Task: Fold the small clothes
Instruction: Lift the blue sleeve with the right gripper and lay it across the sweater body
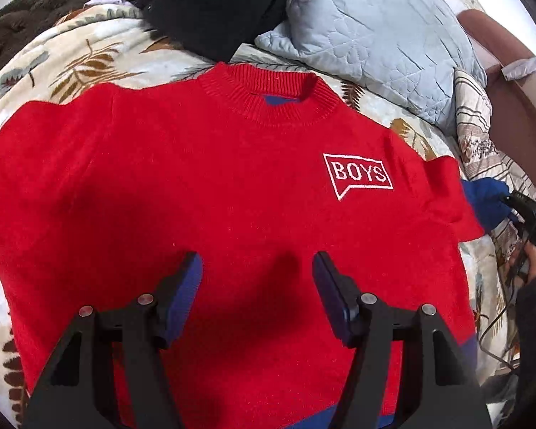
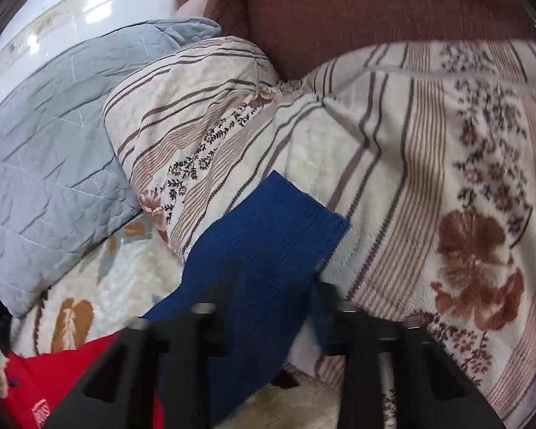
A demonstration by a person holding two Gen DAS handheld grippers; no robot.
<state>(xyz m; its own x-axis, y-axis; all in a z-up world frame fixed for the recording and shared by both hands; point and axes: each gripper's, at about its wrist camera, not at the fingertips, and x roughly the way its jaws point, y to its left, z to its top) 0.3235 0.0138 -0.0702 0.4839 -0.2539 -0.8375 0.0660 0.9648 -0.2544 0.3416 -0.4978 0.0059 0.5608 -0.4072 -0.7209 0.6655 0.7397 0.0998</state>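
A red knit sweater (image 1: 214, 178) with a white "BOYS" patch (image 1: 357, 175) lies front up and spread flat on the bed, neckline away from me. My left gripper (image 1: 257, 261) hovers open over its lower chest, with nothing between its blue-padded fingers. The sleeve on the right ends in a blue cuff (image 1: 486, 200). My right gripper (image 1: 514, 207) is at that cuff, at the frame's right edge. In the right wrist view the blue cuff (image 2: 268, 228) runs back between the blurred fingers of the right gripper (image 2: 278, 286), which is shut on it. A corner of the red sweater (image 2: 53, 375) shows at lower left.
A leaf-print bedspread (image 1: 71, 60) lies under the sweater. A blue-grey quilted pillow (image 1: 375, 46), a black garment (image 1: 211, 3) and a brown blanket (image 1: 35, 10) sit beyond the collar. A striped floral blanket (image 2: 428, 143) is bunched on the right. A person's hand (image 1: 532, 261) holds the right gripper.
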